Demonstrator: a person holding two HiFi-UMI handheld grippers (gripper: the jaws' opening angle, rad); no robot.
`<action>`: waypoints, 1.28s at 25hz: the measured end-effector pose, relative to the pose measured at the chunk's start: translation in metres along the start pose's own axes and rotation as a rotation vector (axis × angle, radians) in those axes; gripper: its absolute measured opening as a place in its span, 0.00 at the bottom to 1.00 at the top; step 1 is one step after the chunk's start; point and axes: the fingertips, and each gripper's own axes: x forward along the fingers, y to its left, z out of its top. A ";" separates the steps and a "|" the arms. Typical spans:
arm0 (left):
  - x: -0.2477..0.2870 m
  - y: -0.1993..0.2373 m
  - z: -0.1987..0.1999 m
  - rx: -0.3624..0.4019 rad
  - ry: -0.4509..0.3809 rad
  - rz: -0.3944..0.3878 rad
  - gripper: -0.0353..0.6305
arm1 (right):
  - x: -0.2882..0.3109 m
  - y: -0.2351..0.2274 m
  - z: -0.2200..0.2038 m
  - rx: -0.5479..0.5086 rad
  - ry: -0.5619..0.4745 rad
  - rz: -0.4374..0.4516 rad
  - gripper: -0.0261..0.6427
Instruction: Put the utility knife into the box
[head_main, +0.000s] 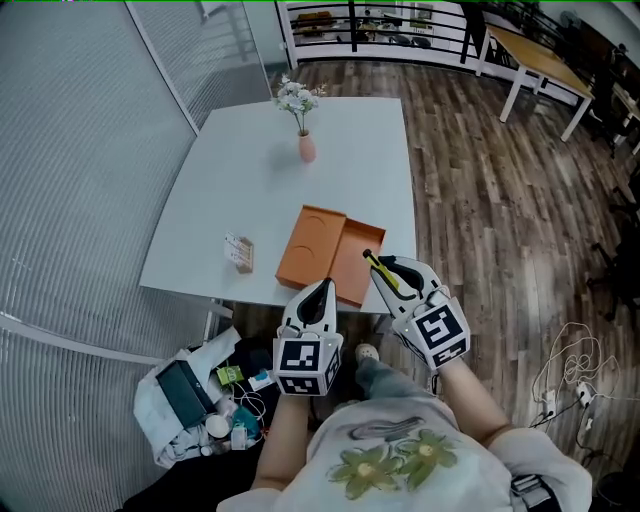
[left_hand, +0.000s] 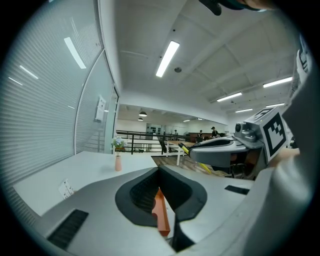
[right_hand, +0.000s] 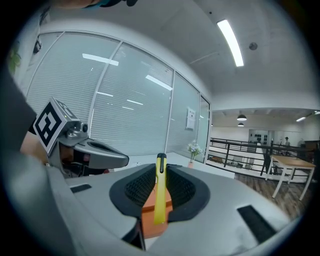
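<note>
Right gripper (right_hand: 159, 167) clamps the slim yellow utility knife (right_hand: 160, 195); thinly pinched, it could pivot and miss the flat orange box (head_main: 312, 250) ahead.

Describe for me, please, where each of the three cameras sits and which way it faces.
Head view: on the person's head, looking steeply down at the white table, orange box, forearms, left gripper and right gripper.
Left gripper view: on the left gripper, looking along its closed fingers across the table; the right gripper shows at right.
Right gripper view: on the right gripper, looking along fingers clamping the utility knife; the left gripper shows at left.
Shared: both gripper views show the flower vase and the orange box.
</note>
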 end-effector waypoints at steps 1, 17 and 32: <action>0.006 0.005 0.001 -0.001 0.001 0.005 0.06 | 0.007 -0.004 0.000 -0.001 0.000 0.006 0.14; 0.082 0.043 0.009 0.014 0.030 0.081 0.06 | 0.091 -0.050 -0.027 0.002 0.055 0.169 0.14; 0.107 0.058 -0.014 -0.001 0.090 0.131 0.06 | 0.129 -0.058 -0.066 -0.013 0.126 0.255 0.14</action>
